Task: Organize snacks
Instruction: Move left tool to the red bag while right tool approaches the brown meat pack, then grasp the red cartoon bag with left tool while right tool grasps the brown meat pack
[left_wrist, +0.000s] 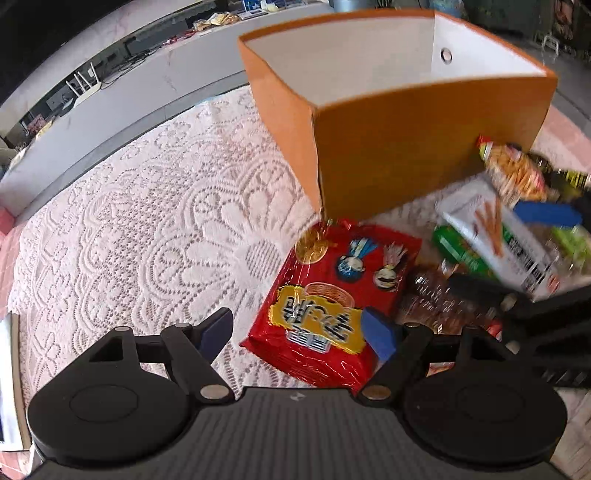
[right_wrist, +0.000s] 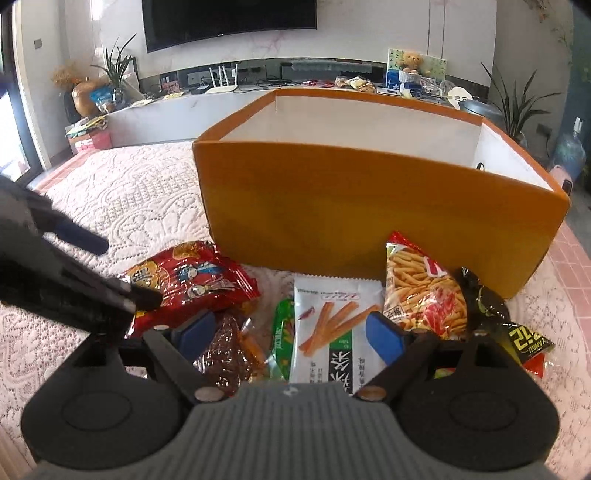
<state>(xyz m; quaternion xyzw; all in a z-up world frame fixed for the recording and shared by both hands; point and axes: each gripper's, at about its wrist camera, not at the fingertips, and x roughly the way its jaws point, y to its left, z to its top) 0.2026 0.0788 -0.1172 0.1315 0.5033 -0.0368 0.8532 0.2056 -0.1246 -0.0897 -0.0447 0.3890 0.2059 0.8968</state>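
Observation:
An open orange box with a white inside stands on the lace cloth; it also shows in the right wrist view. Snacks lie in front of it. A red packet lies between my left gripper's open fingers. In the right wrist view my right gripper is open over a white stick-snack packet, with the red packet to its left, a fries packet to its right, and a brown packet and a green packet below.
A black and yellow packet lies at the far right. The left gripper's arm crosses the right wrist view. A white lace cloth covers the table. A long TV cabinet stands behind.

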